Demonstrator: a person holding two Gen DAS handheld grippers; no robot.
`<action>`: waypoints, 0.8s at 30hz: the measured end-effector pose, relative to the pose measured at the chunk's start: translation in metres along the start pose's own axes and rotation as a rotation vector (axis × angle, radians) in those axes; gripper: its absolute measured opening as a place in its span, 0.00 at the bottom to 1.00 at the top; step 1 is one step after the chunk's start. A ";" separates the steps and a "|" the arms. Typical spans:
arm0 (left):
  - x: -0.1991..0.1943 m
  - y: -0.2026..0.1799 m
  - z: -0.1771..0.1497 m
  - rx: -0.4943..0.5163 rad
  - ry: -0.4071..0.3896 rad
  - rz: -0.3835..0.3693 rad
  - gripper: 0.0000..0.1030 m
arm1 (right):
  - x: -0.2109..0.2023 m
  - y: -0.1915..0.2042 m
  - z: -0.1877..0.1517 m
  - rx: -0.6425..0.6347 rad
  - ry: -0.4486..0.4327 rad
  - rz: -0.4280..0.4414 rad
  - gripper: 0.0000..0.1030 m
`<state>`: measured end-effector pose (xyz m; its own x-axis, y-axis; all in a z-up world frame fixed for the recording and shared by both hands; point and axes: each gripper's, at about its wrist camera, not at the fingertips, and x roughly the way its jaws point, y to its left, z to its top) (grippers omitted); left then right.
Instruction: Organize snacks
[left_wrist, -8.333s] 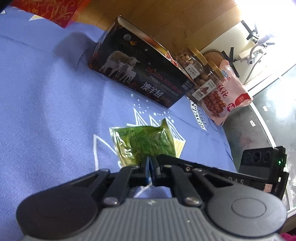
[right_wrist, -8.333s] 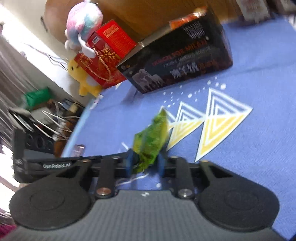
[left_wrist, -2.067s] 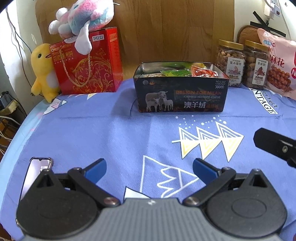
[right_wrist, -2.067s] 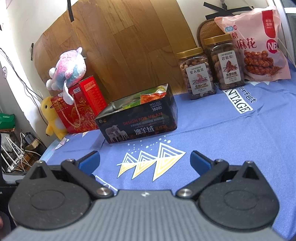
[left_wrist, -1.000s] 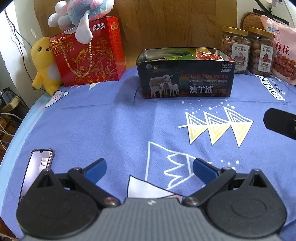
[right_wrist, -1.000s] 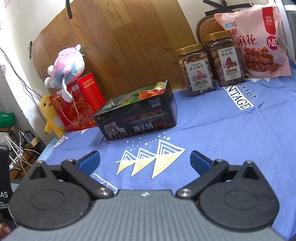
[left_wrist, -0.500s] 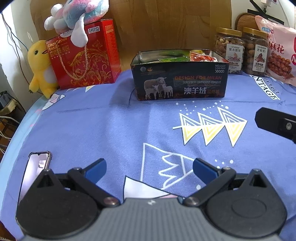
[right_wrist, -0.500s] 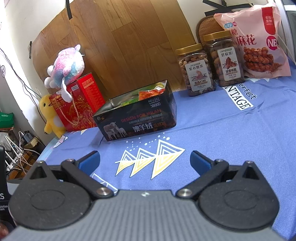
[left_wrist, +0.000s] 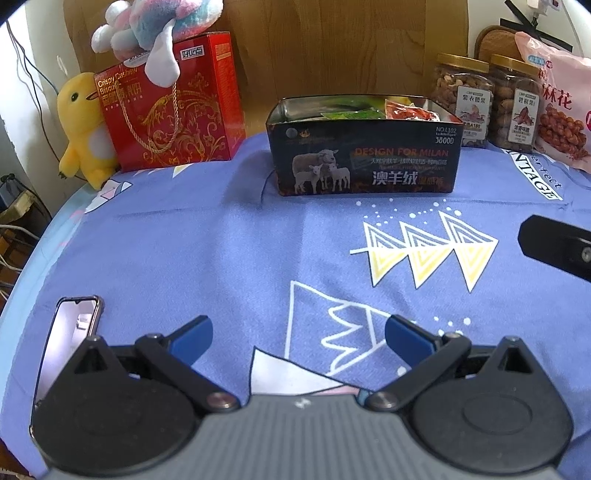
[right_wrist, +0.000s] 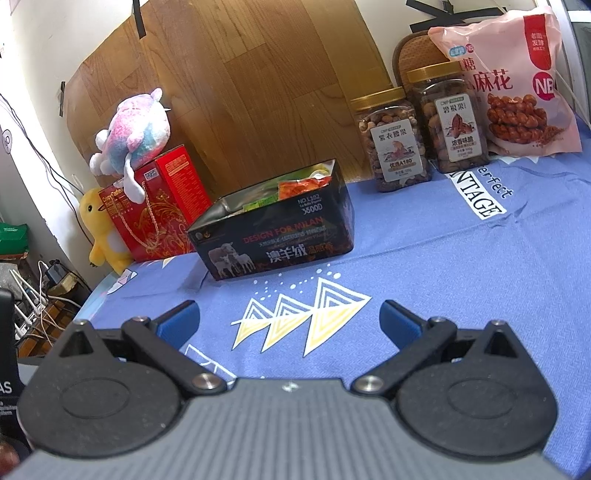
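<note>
Now two claws (left_wrist: 297, 338) (right_wrist: 288, 323) spread; one tin (left_wrist: 365, 170), two jars (left_wrist: 463, 99)

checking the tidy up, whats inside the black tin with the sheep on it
Green and orange-red snack packets poke above the rim of the black tin. Its walls hide whatever lies deeper.

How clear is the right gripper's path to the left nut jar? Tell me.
Probably clear. The right gripper is open and empty, and only bare blue cloth lies between it and the left nut jar. The black tin sits off to the left.
</note>
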<state>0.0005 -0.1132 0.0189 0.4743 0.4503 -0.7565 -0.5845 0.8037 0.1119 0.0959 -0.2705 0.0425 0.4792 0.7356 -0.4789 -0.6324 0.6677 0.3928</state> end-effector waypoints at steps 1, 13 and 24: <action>0.000 0.000 0.000 -0.001 0.001 0.000 1.00 | 0.000 0.000 0.000 -0.001 0.000 0.001 1.00; 0.002 0.002 0.000 -0.005 0.005 0.012 1.00 | 0.000 0.001 0.000 -0.003 0.003 0.004 1.00; 0.004 0.004 -0.001 -0.011 0.011 0.016 1.00 | 0.000 0.001 0.000 -0.006 0.003 0.007 1.00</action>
<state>-0.0006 -0.1086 0.0158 0.4575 0.4587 -0.7618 -0.5991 0.7921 0.1171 0.0952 -0.2697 0.0435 0.4732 0.7397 -0.4785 -0.6390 0.6621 0.3916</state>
